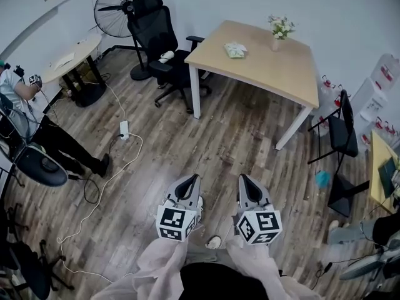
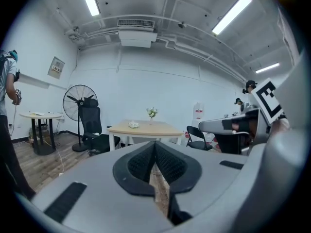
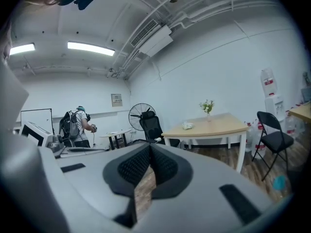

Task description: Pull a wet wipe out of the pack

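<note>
Wood floor (image 1: 237,136) lay between the person and the table (image 1: 281,80). The pack (image 1: 235,49) sat on the table near the vase (image 1: 275,41), well apart from both grippers and far ahead of their jaws. The left gripper (image 1: 192,180) and right gripper (image 1: 245,180) were carried close to the body, each with its jaws pressed together on nothing. Suggested technique: approach first, open the jaws late, steady the pack with one gripper, and draw a wipe out with the other.
</note>
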Available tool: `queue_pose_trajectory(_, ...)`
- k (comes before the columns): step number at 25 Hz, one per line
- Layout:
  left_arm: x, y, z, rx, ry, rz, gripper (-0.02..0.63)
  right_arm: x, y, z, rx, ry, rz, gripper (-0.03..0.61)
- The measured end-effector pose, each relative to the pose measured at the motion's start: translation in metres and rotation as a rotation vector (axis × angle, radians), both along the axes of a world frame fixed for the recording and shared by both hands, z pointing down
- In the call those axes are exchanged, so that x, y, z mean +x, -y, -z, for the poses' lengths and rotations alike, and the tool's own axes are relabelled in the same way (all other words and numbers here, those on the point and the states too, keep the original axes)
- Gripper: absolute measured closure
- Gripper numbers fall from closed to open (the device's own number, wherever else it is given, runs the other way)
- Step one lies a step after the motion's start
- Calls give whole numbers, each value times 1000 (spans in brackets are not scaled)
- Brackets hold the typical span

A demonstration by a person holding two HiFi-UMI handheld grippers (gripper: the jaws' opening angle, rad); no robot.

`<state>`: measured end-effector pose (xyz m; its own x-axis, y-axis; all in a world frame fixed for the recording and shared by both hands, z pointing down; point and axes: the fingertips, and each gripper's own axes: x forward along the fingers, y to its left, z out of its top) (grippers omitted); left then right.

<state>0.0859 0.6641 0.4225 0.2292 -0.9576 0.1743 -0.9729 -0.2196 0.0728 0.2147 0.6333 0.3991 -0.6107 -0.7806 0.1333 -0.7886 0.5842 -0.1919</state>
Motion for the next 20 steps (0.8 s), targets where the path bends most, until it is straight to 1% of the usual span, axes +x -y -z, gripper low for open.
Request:
queue_pose_trajectory(5,-20,32,6,9,0,7,603,-22,30,4,5,-1,14,569)
queue_pose_trajectory(10,-37,75,4,-7,9,-1,603,-38,74,1,-10,-1,3,568)
queue_pose_trajectory(20,-66,185,8,-6,4,-40,603,-68,179,-1,-19,-13,-20,568)
